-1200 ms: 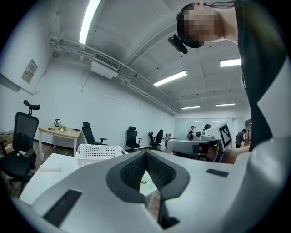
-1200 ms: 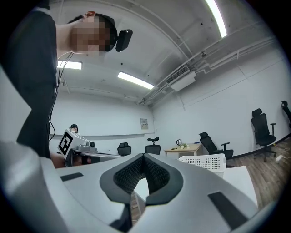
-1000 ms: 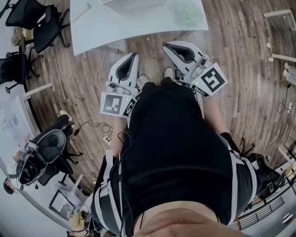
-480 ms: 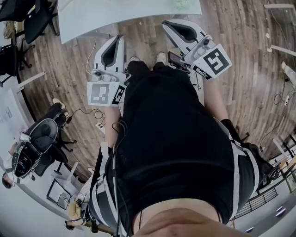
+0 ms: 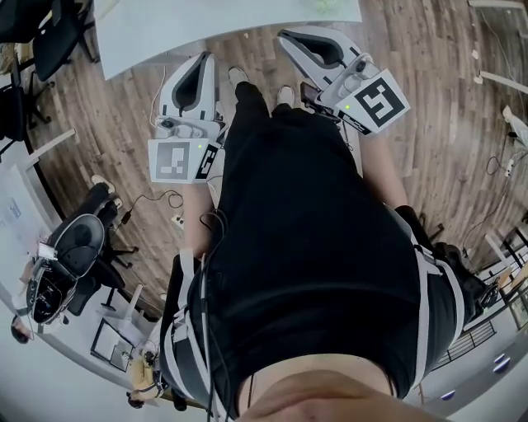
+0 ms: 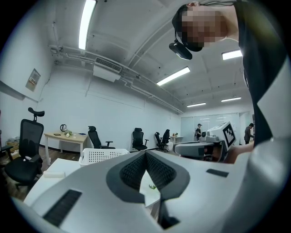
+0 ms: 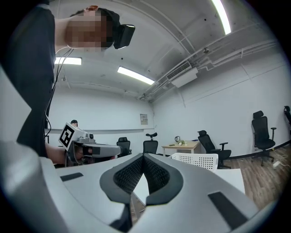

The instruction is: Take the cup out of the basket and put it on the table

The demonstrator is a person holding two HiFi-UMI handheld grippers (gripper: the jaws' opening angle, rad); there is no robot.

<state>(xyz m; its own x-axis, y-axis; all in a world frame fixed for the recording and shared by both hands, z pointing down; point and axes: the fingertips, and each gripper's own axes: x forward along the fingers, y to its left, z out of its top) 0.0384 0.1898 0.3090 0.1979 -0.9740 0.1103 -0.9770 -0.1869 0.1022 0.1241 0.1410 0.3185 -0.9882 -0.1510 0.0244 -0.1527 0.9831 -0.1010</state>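
close against the person's black-clad body, above the brown wood-plank floor (image 5: 429, 99), the left gripper (image 6: 145, 154) and right gripper (image 7: 143, 156) both point toward the white table (image 5: 165, 25). each has its dark ribbed pads (image 6: 132, 172) pressed together with nothing between them. the white perforated plastic basket (image 6: 102, 156) stands on that table ahead; the cup cannot be made out in it.
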